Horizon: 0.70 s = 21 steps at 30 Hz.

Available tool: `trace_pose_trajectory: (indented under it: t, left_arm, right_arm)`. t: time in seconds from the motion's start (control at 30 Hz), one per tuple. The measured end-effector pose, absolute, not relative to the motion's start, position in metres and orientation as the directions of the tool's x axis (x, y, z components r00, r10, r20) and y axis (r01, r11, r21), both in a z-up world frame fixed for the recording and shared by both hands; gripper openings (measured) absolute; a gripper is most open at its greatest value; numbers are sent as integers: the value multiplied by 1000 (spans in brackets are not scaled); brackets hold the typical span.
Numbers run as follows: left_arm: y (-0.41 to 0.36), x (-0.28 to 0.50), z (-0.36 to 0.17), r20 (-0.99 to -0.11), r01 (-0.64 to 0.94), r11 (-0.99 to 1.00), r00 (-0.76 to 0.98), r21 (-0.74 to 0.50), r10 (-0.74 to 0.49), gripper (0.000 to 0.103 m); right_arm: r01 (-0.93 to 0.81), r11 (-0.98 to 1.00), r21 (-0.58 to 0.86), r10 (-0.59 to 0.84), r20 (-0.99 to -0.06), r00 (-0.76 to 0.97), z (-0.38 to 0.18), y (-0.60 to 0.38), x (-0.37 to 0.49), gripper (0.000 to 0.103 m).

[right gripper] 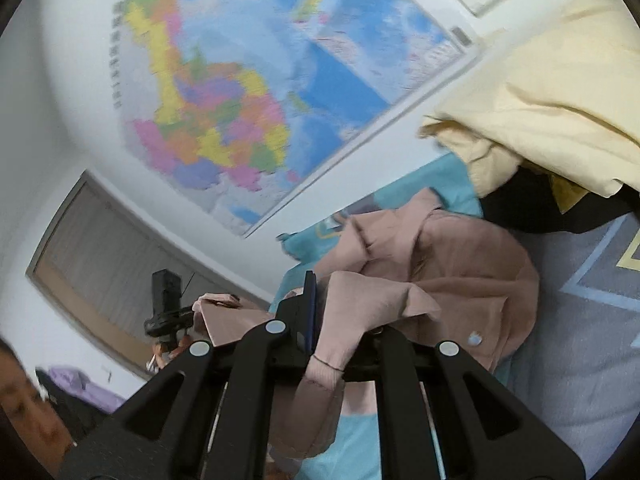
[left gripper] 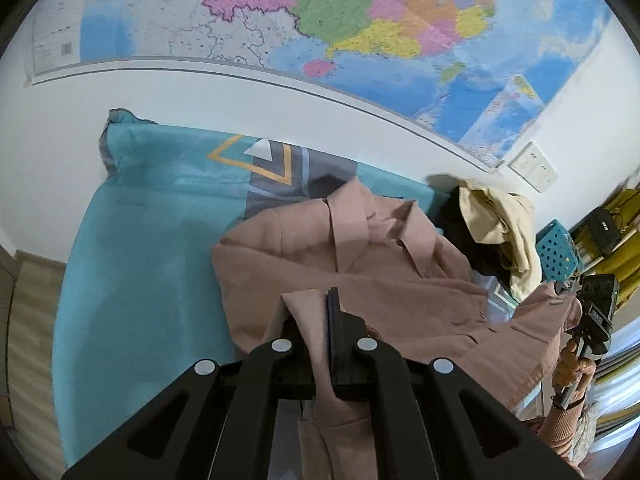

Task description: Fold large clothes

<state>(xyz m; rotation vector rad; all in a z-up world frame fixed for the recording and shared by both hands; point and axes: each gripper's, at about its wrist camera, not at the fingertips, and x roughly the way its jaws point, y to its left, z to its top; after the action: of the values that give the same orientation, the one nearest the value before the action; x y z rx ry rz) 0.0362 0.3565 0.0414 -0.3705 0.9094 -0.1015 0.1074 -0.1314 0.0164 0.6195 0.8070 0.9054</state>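
A large dusty-pink coat (left gripper: pixel 360 256) lies partly on the teal and grey bedsheet (left gripper: pixel 132 224), its collar toward the wall. My left gripper (left gripper: pixel 314 312) is shut on a fold of its hem, lifted off the bed. In the right wrist view the same pink coat (right gripper: pixel 460 264) bunches in front of my right gripper (right gripper: pixel 324 300), which is shut on another edge of it; the cloth drapes over the jaws. The right gripper (left gripper: pixel 576 300) also shows at the right of the left wrist view, held by a hand, with coat cloth in it. The left gripper (right gripper: pixel 200 306) appears at lower left in the right wrist view.
A heap of cream (left gripper: pixel 496 220) and black clothes (left gripper: pixel 464 216) lies at the bed's right end, seen close as a cream garment (right gripper: pixel 552 92). A big wall map (left gripper: pixel 360 28) hangs behind. A blue perforated basket (left gripper: pixel 558 252) and yellow items stand right. A window (right gripper: pixel 104 264) is at left.
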Motion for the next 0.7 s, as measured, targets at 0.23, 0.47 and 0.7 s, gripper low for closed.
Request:
trace_pose_trajectory:
  t: [0.23,0.47,0.7]
  left_arm:
    - [362,87,27,-795,-110,936,566,-335,-218,3]
    - [367,128,6,-834,-176,933,520,-313,-182,4]
    - [373,163,-22,-876,-233,930,459,-284,-152,7]
  right_arm:
    - [-358,541,761,827,-405,389,-5,-123,155,8]
    - [-270,643,716,751,-523,403,-32,-113,199,8]
    - [-248,714,655,692,-608,389,-50,-95,221,42]
